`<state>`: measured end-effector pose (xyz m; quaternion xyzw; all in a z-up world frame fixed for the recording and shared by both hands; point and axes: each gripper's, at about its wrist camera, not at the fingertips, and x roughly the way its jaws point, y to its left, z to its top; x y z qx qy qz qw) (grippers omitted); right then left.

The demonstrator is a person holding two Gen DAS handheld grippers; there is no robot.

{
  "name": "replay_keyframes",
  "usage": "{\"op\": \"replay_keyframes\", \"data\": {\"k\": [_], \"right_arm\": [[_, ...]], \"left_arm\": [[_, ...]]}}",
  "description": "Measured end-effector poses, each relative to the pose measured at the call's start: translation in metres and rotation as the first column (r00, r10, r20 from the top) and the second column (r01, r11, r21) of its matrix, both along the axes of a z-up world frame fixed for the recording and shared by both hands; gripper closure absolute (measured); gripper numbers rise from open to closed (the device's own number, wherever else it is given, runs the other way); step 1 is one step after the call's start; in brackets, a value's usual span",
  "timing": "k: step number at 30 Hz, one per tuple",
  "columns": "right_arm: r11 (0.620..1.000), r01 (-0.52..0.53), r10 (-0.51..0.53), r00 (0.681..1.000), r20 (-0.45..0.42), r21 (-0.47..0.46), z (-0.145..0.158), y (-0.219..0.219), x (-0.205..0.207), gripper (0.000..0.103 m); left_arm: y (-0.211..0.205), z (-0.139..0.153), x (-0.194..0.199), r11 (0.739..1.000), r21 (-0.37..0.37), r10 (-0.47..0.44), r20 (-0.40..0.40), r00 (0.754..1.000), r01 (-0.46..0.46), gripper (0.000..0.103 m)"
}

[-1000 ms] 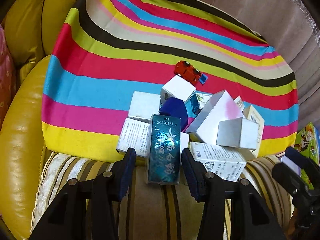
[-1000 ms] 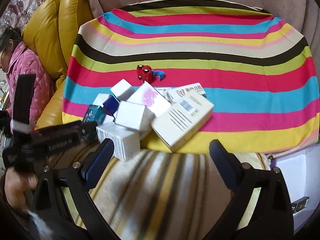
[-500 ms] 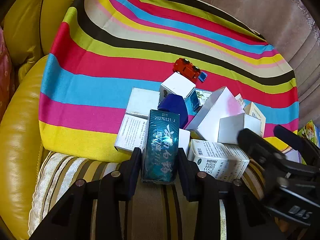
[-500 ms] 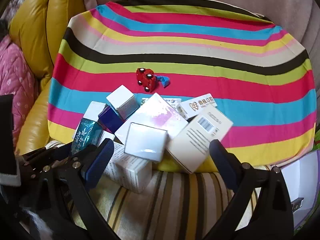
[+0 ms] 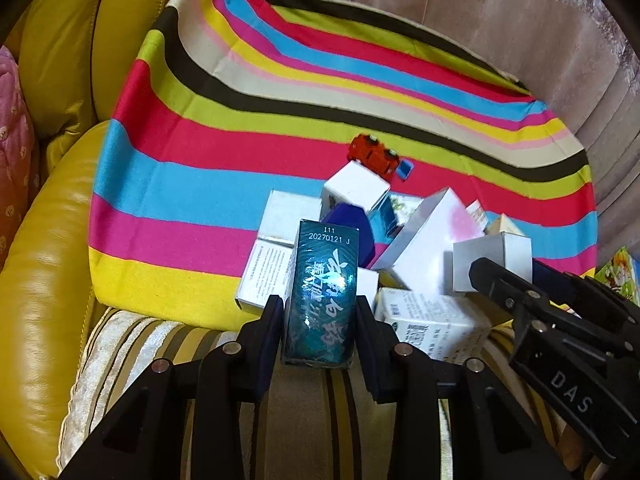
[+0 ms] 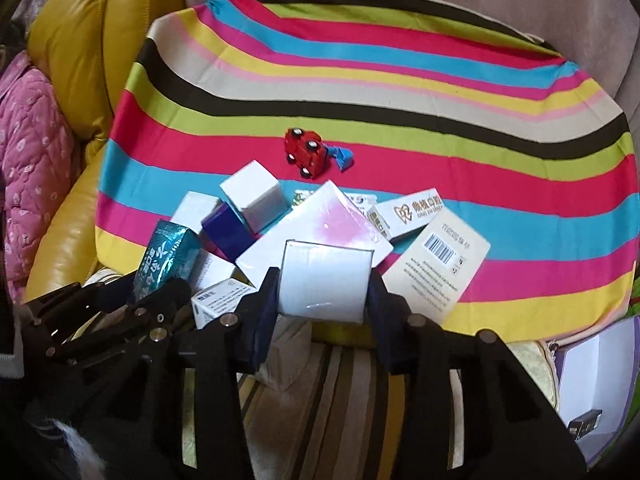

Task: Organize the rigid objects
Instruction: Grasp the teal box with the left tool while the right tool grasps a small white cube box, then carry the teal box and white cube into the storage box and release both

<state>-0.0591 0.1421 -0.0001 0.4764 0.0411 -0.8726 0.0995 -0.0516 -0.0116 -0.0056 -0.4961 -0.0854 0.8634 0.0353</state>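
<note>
Both grippers grip cartons from the heap at the near edge of the striped multicoloured cloth [image 5: 168,184]. The left gripper [image 5: 320,332] is clamped on the long sides of a glossy teal rectangular carton [image 5: 322,292]; its foil looks slippery, so the flat sides suit. The right gripper [image 6: 322,300], whose jaws have just been closing, pinches a plain white cardboard cube box [image 6: 325,280] across opposite faces. Both look light and crushable.
</note>
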Motion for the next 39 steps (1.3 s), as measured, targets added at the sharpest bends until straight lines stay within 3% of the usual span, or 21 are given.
{"op": "replay_keyframes", "data": {"k": [13, 17, 29, 39], "right_arm": [[0.999, 0.039, -0.041, 0.983, -0.18, -0.018, 0.045, 0.046, 0.041, 0.057], [0.997, 0.064, -0.069, 0.98, -0.186, -0.034, 0.05, 0.069, 0.052, 0.057], [0.975, 0.211, -0.218, 0.967, -0.133, -0.065, 0.041, 0.151, 0.076, 0.057], [0.944, 0.31, -0.319, 0.944, -0.083, -0.111, 0.032, 0.204, 0.082, 0.057]], "left_arm": [[0.025, 0.048, 0.031, 0.998, 0.039, -0.046, -0.224, 0.974, 0.056, 0.067], [0.042, 0.057, 0.039, 0.994, 0.048, -0.084, -0.259, 0.962, 0.1, 0.067], [0.108, 0.056, 0.05, 0.955, 0.083, -0.259, -0.232, 0.938, 0.284, 0.067], [0.143, 0.049, 0.052, 0.921, 0.125, -0.346, -0.178, 0.921, 0.369, 0.067]]}}
